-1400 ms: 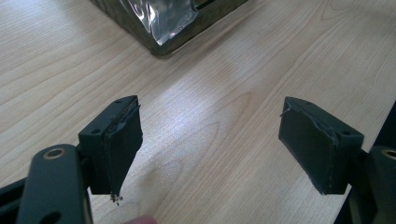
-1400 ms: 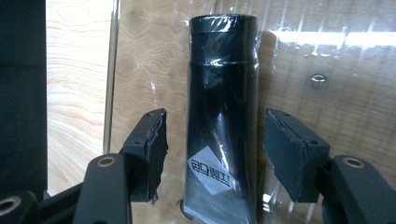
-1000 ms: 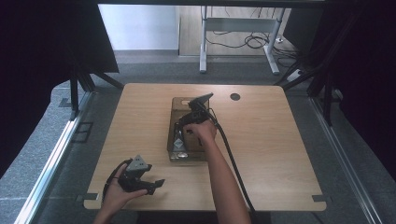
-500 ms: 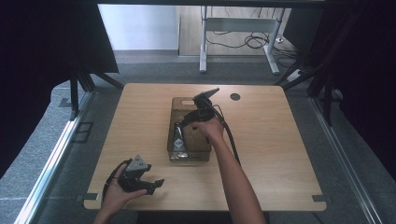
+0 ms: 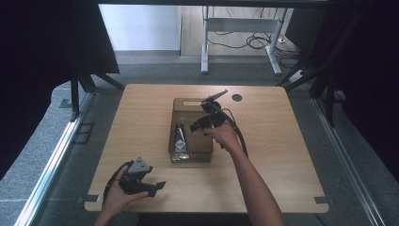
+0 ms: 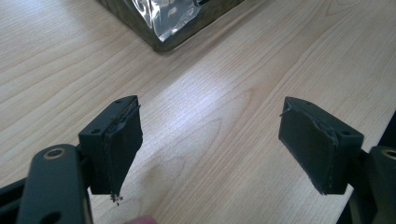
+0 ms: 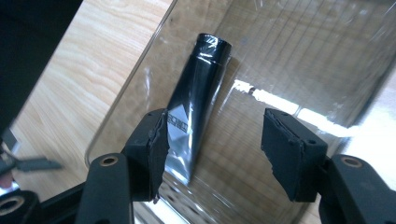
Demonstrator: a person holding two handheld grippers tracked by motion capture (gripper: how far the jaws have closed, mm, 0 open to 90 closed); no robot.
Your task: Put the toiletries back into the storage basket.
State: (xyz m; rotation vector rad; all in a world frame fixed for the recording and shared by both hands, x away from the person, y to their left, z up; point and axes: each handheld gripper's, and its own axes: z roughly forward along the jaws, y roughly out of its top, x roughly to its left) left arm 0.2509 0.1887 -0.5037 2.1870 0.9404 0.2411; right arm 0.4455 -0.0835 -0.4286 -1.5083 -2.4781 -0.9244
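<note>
Right hand-held gripper [image 7: 212, 149] open above clear bin [image 5: 178, 106]; black tube [image 7: 198, 93] lies flat inside, long axis lengthwise, cap toward near end.

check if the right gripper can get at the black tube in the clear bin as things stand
Probably yes. The right gripper hangs above the open-topped clear bin with jaws apart, and the black tube lies alone on the bin floor with nothing over it.

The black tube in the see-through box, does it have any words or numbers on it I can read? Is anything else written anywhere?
Black tube: a silver patch with a line of small print across it, too blurred to read.
Clear box: no writing that I can see.
Table: no writing.
</note>
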